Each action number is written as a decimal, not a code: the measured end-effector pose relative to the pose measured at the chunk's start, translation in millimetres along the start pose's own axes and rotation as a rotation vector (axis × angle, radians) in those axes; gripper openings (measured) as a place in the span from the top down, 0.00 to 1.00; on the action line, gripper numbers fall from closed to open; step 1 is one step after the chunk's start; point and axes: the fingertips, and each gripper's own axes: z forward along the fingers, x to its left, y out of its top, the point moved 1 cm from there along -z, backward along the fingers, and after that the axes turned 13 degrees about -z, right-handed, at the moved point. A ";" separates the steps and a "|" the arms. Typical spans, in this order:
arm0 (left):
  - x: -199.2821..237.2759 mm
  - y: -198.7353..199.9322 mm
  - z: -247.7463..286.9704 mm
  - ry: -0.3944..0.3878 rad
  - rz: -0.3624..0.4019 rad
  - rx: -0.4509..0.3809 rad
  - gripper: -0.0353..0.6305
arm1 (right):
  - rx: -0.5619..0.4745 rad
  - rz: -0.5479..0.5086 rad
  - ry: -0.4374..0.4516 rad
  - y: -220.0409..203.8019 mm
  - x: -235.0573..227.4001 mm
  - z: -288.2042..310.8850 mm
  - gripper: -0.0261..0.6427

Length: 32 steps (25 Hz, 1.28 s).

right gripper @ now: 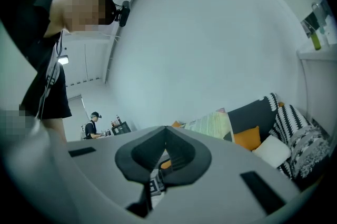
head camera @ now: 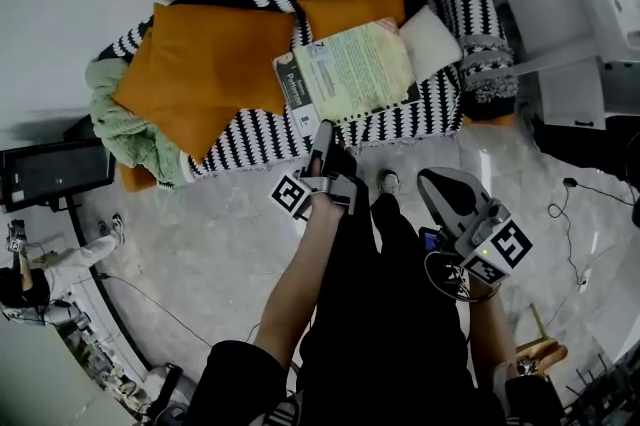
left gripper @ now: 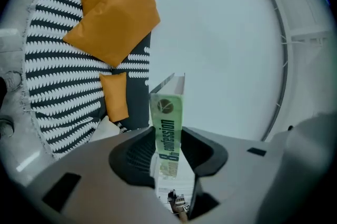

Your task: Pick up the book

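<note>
Your left gripper (left gripper: 167, 154) is clamped on the book (head camera: 355, 69) at its spine, so it cantilevers over the striped sofa (head camera: 250, 139); right gripper (right gripper: 164, 157) sits closed and empty, kept clear

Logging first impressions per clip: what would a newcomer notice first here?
The pale green book, clamped by its spine in the left gripper over the sofa. Next, the big orange cushion on the sofa's black-and-white stripes. The right gripper hangs empty, jaws together, at lower right.
</note>
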 end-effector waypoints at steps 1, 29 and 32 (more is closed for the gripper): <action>-4.3 -6.7 -8.1 -0.001 -0.006 0.001 0.71 | -0.006 -0.010 -0.001 3.5 2.6 -6.2 0.94; -67.5 -56.0 -136.4 -0.050 -0.019 -0.079 0.71 | -0.080 -0.019 0.068 27.0 30.7 -38.7 0.94; -67.6 -53.0 -157.1 -0.051 -0.040 -0.072 0.71 | -0.070 -0.020 0.045 18.7 49.0 -43.1 0.94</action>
